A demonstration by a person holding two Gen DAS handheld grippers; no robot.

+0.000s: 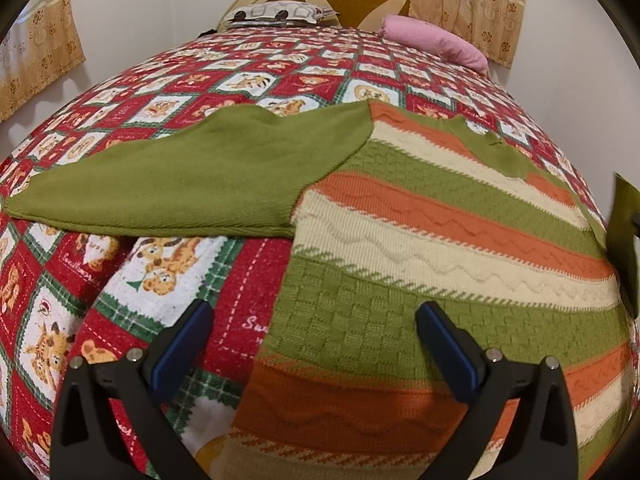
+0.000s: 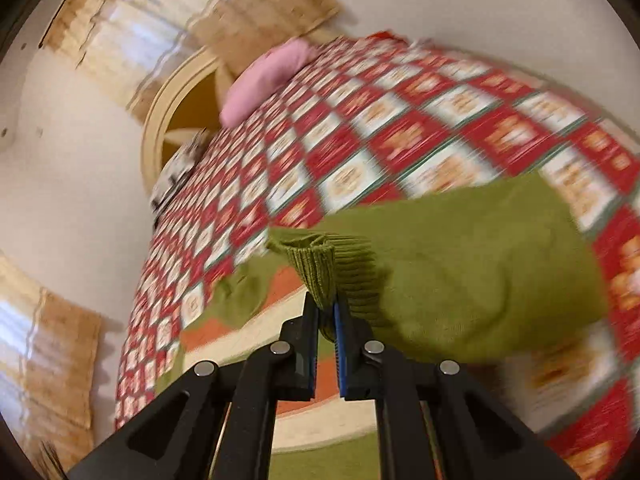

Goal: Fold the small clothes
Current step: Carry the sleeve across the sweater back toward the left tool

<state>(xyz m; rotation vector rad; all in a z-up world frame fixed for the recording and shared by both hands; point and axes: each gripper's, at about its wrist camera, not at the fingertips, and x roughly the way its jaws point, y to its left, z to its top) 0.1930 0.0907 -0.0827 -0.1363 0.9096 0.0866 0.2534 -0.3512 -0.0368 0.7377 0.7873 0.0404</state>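
Green, orange, cream striped sweater (image 1: 440, 216), red-white checked bedspread (image 1: 224, 64), pink pillow (image 1: 432, 40)

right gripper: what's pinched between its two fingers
The ribbed green cuff of the sweater's sleeve, clamped between the right gripper's pads; the right wrist view shows it.

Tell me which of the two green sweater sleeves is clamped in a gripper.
The ribbed-cuff green sleeve, its cuff pinched in the right gripper. The other plain green sleeve lies flat on the quilt, ungripped.
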